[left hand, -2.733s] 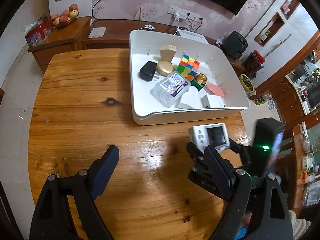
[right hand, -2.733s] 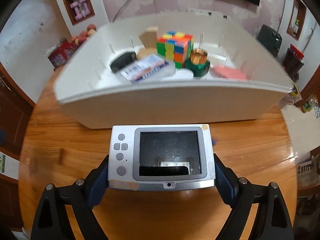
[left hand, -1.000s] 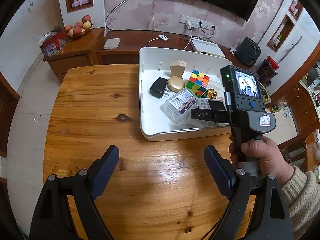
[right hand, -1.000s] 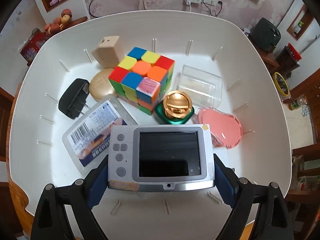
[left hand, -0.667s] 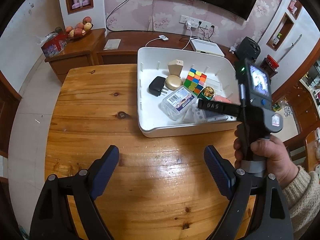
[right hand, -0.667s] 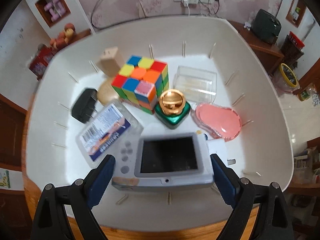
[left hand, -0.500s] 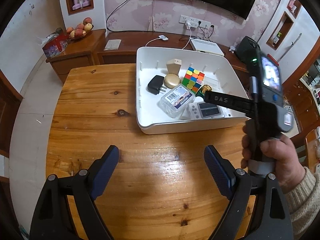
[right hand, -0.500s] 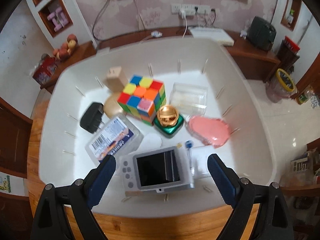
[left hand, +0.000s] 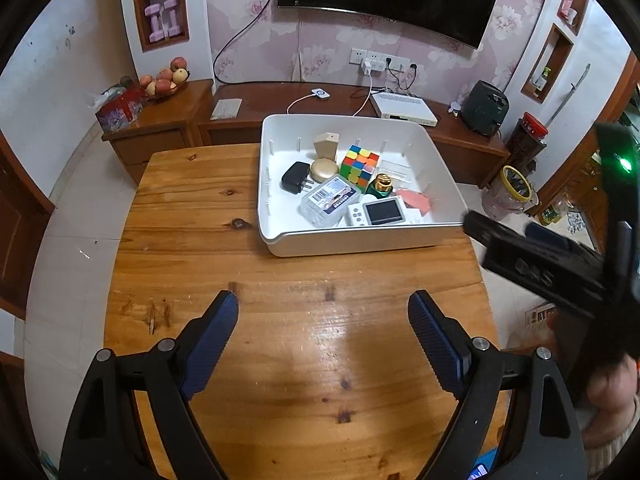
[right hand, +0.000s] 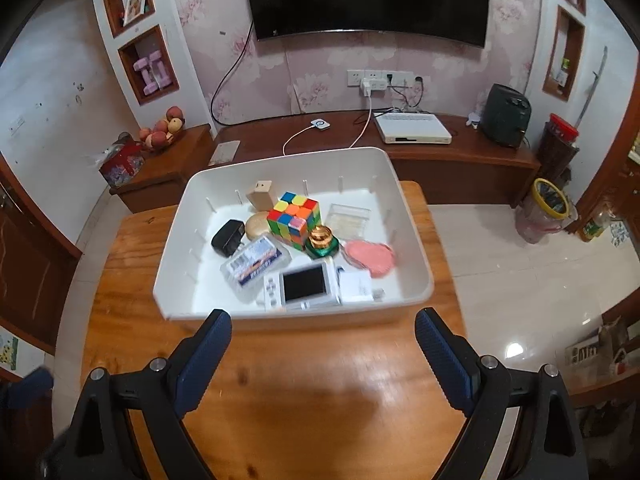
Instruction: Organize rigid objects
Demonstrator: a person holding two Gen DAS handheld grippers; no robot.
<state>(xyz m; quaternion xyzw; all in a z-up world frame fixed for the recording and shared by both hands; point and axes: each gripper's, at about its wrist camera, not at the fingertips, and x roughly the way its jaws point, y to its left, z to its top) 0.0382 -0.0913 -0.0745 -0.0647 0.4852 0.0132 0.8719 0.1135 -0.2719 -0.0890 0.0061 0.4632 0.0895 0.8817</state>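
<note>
A white bin (left hand: 448, 178) (right hand: 416, 240) stands on the wooden table (left hand: 192, 240) (right hand: 128, 264). In it lie a silver camera (left hand: 378, 213) (right hand: 304, 286), a colour cube (left hand: 360, 162) (right hand: 295, 218), a black charger (left hand: 295, 177) (right hand: 228, 237), a clear labelled box (left hand: 330, 200) (right hand: 256, 262), a green and gold jar (left hand: 380, 185) (right hand: 322, 242), a pink case (left hand: 416, 201) (right hand: 370, 258) and a beige block (left hand: 326, 145) (right hand: 262, 195). My left gripper (left hand: 323, 344) is open and empty over the table. My right gripper (right hand: 323, 356) is open and empty, in front of the bin.
A low wooden cabinet (right hand: 460, 160) runs along the far wall with a white router box (right hand: 414, 128) and a dark appliance (right hand: 506, 116). A side cabinet holds fruit (left hand: 164, 80). The right hand-held unit (left hand: 552, 268) shows at the right edge of the left wrist view.
My right gripper opened and let go of the silver camera in the bin, then drew back toward the table's near side. The left gripper stayed open.
</note>
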